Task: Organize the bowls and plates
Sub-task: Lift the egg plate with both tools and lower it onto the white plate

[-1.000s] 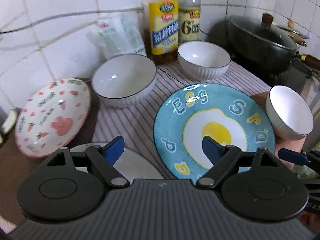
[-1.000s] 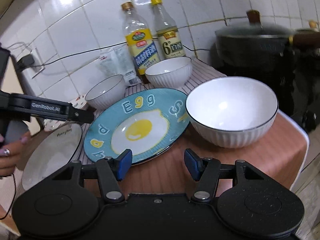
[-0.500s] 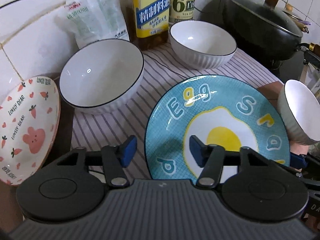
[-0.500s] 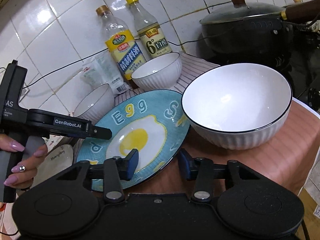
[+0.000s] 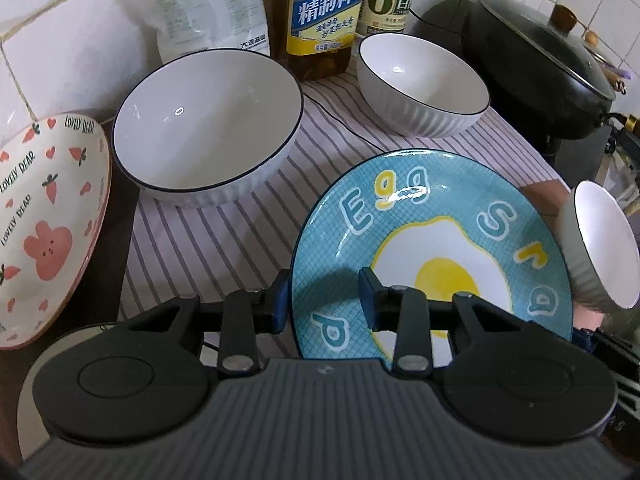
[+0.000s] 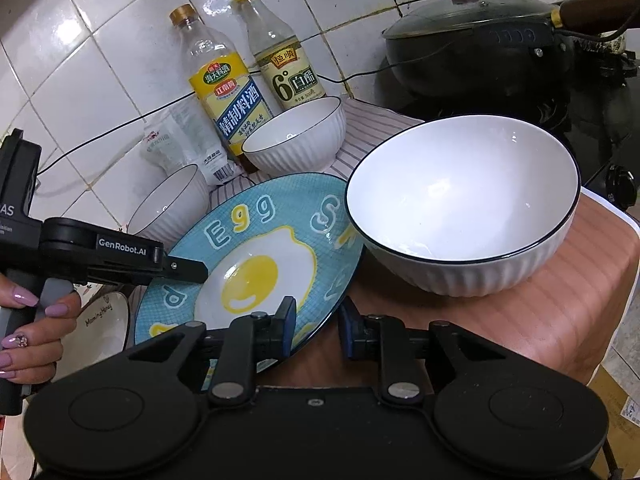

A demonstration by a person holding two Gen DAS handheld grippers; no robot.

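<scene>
A blue egg-print plate (image 5: 432, 248) lies on the striped cloth; it also shows in the right wrist view (image 6: 256, 264). My left gripper (image 5: 322, 306) straddles its left rim, jaws narrowed but apart, one finger over the plate. My right gripper (image 6: 318, 328) straddles the plate's near right edge, jaws partly closed, not clamped. Three white ribbed bowls stand around: a large one at back left (image 5: 208, 124), one at back right (image 5: 420, 84), and one beside the plate on the right (image 6: 464, 204). A pink bear plate (image 5: 44, 216) leans at the left.
Two bottles (image 6: 228, 88) and a white packet (image 5: 208, 4) stand against the tiled wall. A black lidded wok (image 6: 472, 48) sits on the stove at the right. A white plate (image 6: 104, 328) lies low at the left. The counter edge drops off at the right.
Both grippers have moved forward and down onto the blue plate's edges, and their jaws have narrowed. The plate now looks tilted up on its left side.
</scene>
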